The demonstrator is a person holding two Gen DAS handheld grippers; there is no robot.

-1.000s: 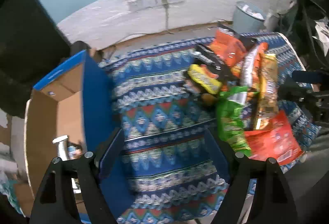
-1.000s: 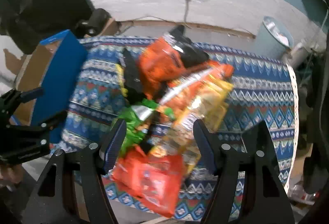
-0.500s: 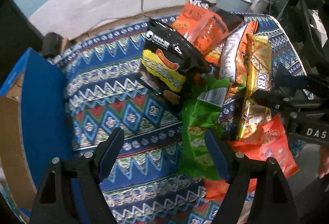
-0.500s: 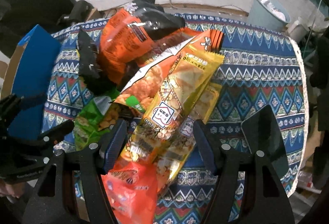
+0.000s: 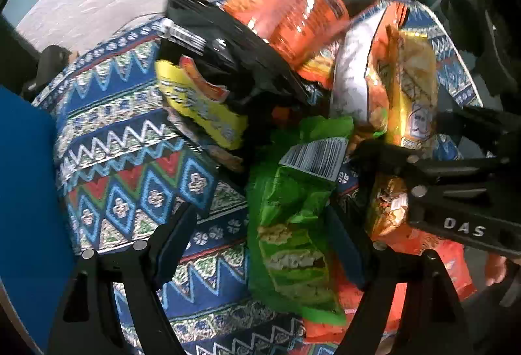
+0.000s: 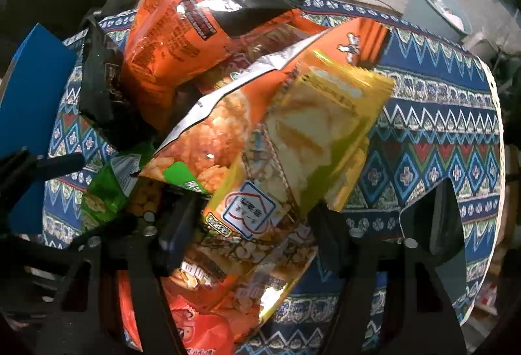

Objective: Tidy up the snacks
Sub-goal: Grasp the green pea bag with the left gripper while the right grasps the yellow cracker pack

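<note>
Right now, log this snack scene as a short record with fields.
surface: patterned tablecloth
pile: snack bags heaped together, overlapping
left claw: open, over the green snack bag, which lies partly between its fingers
right claw: closing around the yellow snack bag, pads not clearly pressing yet
other bags: orange chip bag, black-and-yellow bag, red packet
box: blue carton at the table's left

Snack pile (image 5: 293, 114) blocks right; patterned cloth (image 5: 130, 185) free left.
</note>
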